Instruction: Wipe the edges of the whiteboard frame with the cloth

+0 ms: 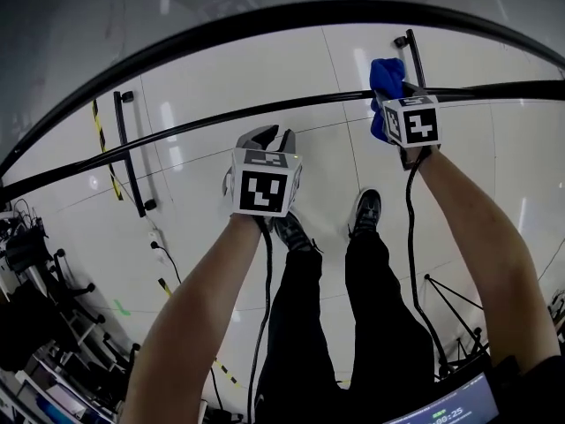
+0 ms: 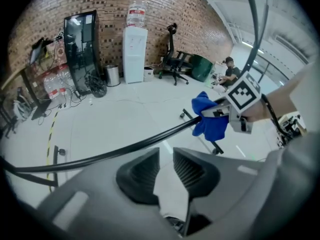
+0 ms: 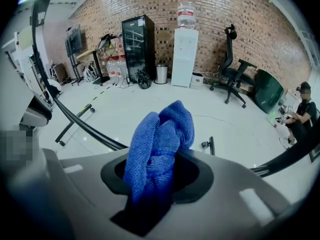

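- Blue cloth [image 3: 160,139], bunched, sat clamped btwn the jaws of the R gripper [image 3: 155,176]. A thick wad stood up past the tips; the rest ran down into the jaw slot.
- Cloth lay on the black frame bar [image 3: 80,121]. In the R gripper view the bar passed behind the wad from the left and came out again at lower right.
- Head view: the cloth [image 1: 386,76] sat on the nearer of two black bars [image 1: 203,127], towards its right end. The R gripper [image 1: 389,102] met it from the person's side, marker cube uppermost.
- L gripper [image 2: 166,166]: jaws closed, ribbed pads nearly together, only a sliver of pale floor btwn them, nothing held.
- L gripper's tips lay just on the person's side of the bar [image 2: 125,150]; contact w/ it could not be determined.
- L gripper view also caught the cloth [image 2: 210,120] draped over the bar further along, w/ the R gripper [image 2: 216,113] behind it.
- Head view: L gripper [image 1: 275,140] was left of centre, well apart from the cloth.
- Forearms were bare; a black cable [image 1: 265,307] ran down from the L gripper.
- Below: dark trousers and shoes [image 1: 366,210] on a glossy white floor [image 1: 530,166].
- Bkgd: brick wall [image 3: 215,9], water dispenser [image 3: 184,54], black cabinet [image 3: 135,44], office chair [image 3: 235,69]. A seated person [image 3: 300,111] was at far right.
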`<act>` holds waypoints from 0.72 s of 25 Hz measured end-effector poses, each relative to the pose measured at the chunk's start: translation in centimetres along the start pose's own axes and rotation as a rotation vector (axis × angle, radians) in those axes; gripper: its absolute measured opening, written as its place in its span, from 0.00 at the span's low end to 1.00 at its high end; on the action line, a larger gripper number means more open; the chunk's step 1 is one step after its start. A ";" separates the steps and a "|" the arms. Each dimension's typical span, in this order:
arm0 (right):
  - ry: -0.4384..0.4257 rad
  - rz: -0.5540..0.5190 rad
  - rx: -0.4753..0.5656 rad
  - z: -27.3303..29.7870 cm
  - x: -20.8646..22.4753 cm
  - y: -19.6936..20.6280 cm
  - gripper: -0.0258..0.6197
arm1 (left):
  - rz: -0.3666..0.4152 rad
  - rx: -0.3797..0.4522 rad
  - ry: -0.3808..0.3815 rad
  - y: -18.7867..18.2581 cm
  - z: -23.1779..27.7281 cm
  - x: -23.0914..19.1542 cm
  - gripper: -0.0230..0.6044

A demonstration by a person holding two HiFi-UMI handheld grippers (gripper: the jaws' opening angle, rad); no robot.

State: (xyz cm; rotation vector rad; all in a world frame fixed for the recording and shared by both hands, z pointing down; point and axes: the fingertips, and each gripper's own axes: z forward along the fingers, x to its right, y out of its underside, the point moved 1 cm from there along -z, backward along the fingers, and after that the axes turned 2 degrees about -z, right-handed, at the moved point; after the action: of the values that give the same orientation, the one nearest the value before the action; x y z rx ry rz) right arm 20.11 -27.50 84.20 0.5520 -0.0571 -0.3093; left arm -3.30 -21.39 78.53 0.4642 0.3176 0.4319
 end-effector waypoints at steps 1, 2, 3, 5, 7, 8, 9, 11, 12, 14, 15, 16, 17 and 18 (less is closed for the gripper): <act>-0.002 0.002 0.000 0.1 -0.5 -0.2 0.27 | -0.001 0.004 0.002 0.1 -0.3 -0.4 0.17; -0.006 0.006 0.003 0.2 -1.1 -0.4 0.27 | -0.005 0.007 0.004 0.2 -0.5 -0.7 0.17; -0.013 0.011 0.006 0.2 -1.9 -0.7 0.27 | -0.008 0.011 0.007 0.2 -0.7 -1.0 0.17; -0.029 0.024 0.014 0.1 -3.7 -1.5 0.27 | -0.013 0.012 0.005 0.6 -1.1 -1.6 0.17; -0.042 0.030 0.022 0.2 -5.2 -1.8 0.27 | -0.013 0.007 -0.007 1.1 -1.3 -2.2 0.17; -0.048 0.035 0.026 0.3 -5.7 -1.8 0.27 | -0.014 0.004 -0.016 1.3 -1.5 -2.5 0.17; -0.056 0.041 0.029 0.4 -6.1 -1.6 0.27 | -0.019 0.004 -0.026 1.6 -1.7 -2.6 0.17; -0.078 0.036 0.028 0.6 -6.8 -1.2 0.27 | -0.040 0.008 -0.042 2.1 -2.2 -2.8 0.17; -0.088 0.026 0.026 0.7 -7.2 -1.2 0.27 | -0.048 0.009 -0.050 2.3 -2.4 -3.0 0.17; -0.100 0.002 0.028 1.1 -7.9 -1.7 0.27 | -0.058 0.015 -0.070 2.4 -2.9 -3.8 0.17; -0.099 -0.003 0.031 1.3 -8.2 -2.0 0.27 | -0.069 0.021 -0.076 2.4 -3.1 -4.3 0.17; -0.093 0.001 0.034 1.4 -8.3 -2.2 0.27 | -0.080 0.025 -0.077 2.5 -3.3 -4.7 0.17; -0.086 0.012 0.038 1.3 -8.5 -2.4 0.27 | -0.084 0.026 -0.075 2.8 -3.4 -5.0 0.17; -0.080 0.025 0.043 1.2 -8.8 -2.4 0.27 | -0.079 0.024 -0.073 3.3 -3.5 -5.2 0.17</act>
State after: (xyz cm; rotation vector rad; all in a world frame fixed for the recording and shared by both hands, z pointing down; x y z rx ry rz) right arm 10.96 -27.38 84.24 0.5810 -0.1486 -0.3067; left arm -10.25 -19.92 78.24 0.4882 0.2697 0.3334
